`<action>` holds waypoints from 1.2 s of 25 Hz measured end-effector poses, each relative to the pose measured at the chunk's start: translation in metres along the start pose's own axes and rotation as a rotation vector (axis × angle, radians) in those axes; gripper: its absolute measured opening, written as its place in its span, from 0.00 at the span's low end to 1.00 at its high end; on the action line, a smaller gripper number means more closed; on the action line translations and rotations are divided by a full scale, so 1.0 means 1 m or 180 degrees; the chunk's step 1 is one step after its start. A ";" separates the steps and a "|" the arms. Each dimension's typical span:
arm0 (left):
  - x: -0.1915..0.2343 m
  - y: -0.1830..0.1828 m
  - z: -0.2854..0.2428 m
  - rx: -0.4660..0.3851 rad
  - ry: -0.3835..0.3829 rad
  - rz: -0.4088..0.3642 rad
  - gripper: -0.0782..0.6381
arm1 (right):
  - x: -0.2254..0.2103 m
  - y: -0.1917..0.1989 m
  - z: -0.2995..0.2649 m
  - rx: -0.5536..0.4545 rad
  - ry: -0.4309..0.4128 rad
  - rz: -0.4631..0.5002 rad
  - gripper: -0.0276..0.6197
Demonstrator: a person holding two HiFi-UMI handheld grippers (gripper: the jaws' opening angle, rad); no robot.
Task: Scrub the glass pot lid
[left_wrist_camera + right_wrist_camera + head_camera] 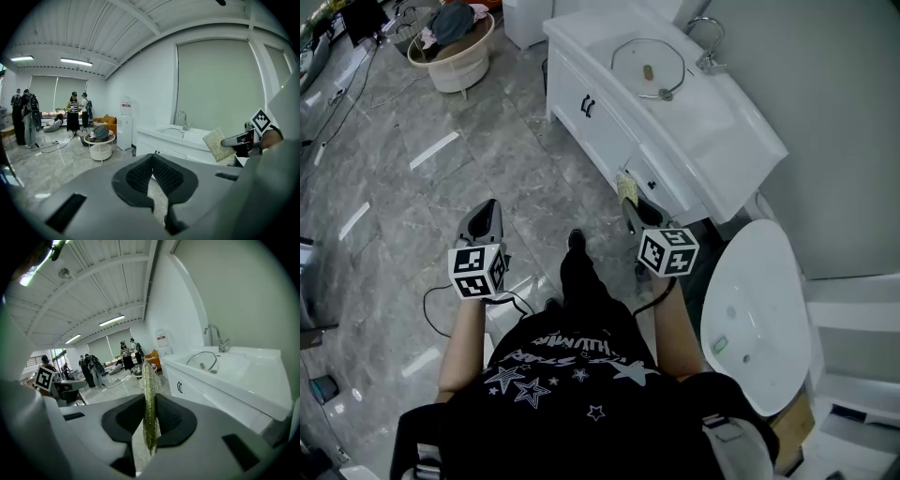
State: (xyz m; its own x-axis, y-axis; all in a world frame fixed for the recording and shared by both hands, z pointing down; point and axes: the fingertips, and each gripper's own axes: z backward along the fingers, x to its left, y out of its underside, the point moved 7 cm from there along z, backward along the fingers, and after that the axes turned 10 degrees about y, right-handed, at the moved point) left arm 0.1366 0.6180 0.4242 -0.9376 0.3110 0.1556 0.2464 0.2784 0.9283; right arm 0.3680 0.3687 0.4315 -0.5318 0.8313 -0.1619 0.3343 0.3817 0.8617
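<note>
The glass pot lid [647,67] lies flat in the white sink basin [694,103], and it also shows in the right gripper view as the lid [204,361] below the faucet [215,339]. My right gripper [630,204] is held in front of the vanity, short of the sink, shut on a thin yellow-green scrub pad [149,399] that stands on edge between its jaws. That pad [218,143] shows in the left gripper view too. My left gripper [487,208] hangs over the floor to the left, its jaws [152,157] shut with nothing in them.
A white vanity cabinet [600,122] with dark handles carries the sink. A white oval fixture [759,309] sits at my right. A round white table [455,47] with clothes stands at the far left. Several people [28,117] stand far off across the grey marble floor [412,187].
</note>
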 end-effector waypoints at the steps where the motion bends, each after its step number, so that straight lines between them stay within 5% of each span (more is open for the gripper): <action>1: 0.004 -0.003 -0.008 0.0004 0.0000 0.0006 0.12 | -0.003 -0.006 -0.009 -0.0009 -0.0004 -0.0004 0.15; 30: 0.027 -0.153 -0.334 -0.0010 0.0199 -0.0210 0.12 | -0.206 -0.173 -0.222 -0.0219 0.0151 -0.0333 0.15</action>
State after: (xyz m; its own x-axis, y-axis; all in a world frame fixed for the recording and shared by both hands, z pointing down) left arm -0.0081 0.2801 0.3991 -0.9653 0.2347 0.1146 0.1829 0.2937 0.9383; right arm 0.2467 0.0416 0.4229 -0.5976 0.7678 -0.2311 0.2219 0.4353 0.8725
